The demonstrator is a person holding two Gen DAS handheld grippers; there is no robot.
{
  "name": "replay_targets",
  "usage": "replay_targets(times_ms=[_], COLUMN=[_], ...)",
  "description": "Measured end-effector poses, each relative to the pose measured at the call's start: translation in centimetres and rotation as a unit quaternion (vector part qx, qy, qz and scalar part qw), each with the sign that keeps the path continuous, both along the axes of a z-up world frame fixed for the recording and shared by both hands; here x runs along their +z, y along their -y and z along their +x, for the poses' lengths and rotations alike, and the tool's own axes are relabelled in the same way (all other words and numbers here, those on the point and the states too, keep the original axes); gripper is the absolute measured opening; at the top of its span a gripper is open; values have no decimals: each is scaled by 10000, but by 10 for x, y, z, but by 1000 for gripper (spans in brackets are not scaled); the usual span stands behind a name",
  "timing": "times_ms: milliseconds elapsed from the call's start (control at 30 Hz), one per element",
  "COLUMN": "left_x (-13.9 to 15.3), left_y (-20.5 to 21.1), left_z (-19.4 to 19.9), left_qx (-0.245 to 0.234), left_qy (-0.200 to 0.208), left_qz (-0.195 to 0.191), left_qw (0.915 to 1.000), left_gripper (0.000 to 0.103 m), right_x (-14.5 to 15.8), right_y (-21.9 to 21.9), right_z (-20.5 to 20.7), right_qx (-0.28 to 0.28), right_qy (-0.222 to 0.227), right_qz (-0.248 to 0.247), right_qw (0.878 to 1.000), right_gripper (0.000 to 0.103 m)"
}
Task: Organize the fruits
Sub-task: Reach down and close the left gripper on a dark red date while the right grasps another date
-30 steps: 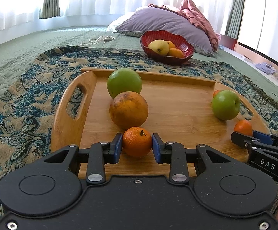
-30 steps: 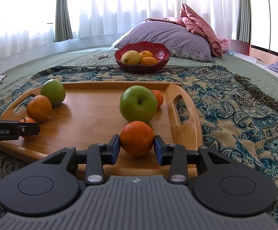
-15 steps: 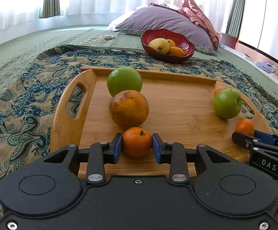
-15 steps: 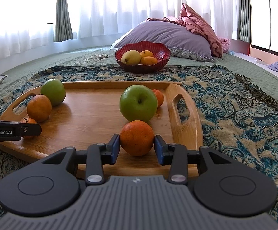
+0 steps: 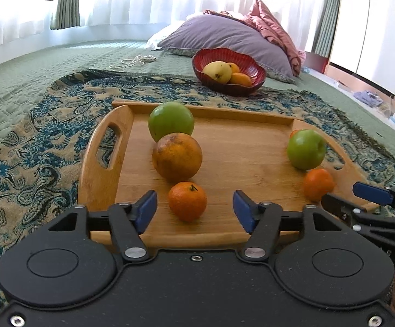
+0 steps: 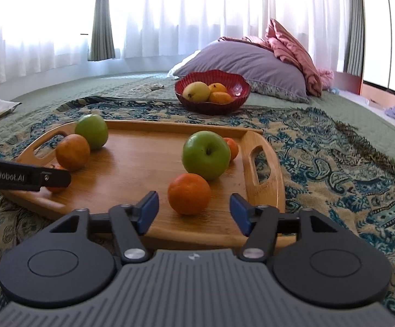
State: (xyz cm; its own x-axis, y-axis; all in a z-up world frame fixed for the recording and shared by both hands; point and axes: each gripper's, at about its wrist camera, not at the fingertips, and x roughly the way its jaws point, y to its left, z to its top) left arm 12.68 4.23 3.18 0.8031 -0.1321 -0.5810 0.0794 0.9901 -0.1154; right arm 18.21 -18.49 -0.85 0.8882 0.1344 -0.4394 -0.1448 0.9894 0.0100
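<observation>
Tangerines [image 5: 187, 201] [image 6: 189, 197] sit between both grippers' opening fingers [image 5: 146, 211].

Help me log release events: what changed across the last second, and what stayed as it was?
Both grippers let go. The left gripper is opening around the small mandarin, pads now clear of it. The right gripper is opening likewise around its mandarin. Both fruits sit on the wooden tray. The apples, the big orange and the red bowl kept their places.

Bare middle of wooden tray [image 5: 252, 163] open between fruit rows, red bowl [image 5: 228, 66] beyond unobstructed
</observation>
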Motion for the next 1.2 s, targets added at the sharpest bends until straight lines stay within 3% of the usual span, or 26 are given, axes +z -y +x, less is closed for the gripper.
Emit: replay_targets(times_ms=[133, 267, 533, 1067, 1200], left_x=[5, 7, 1, -15, -18], left_y=[5, 13, 29, 55, 59], left_z=[-14, -29, -48, -53, -52], left_qx=[-157, -359, -651, -945, -980], left_qy=[107, 145, -5, -284, -347], left_qz=[52, 129, 141, 129, 98], left_qw=[9998, 9992, 9978, 9950, 9945], left_gripper=[77, 81, 86, 87, 79], right_x=[2, 1, -5, -23, -24], right_y=[1, 1, 3, -2, -1], right_z=[-14, -28, -52, -70, -71], right_qx=[141, 267, 464, 721, 720], right_qy=[107, 182, 169, -78, -92], right_qz=[-64, -181, -303, -266, -213], right_qw=[9998, 9993, 9983, 9970, 9971], right_gripper=[84, 89, 90, 89, 85])
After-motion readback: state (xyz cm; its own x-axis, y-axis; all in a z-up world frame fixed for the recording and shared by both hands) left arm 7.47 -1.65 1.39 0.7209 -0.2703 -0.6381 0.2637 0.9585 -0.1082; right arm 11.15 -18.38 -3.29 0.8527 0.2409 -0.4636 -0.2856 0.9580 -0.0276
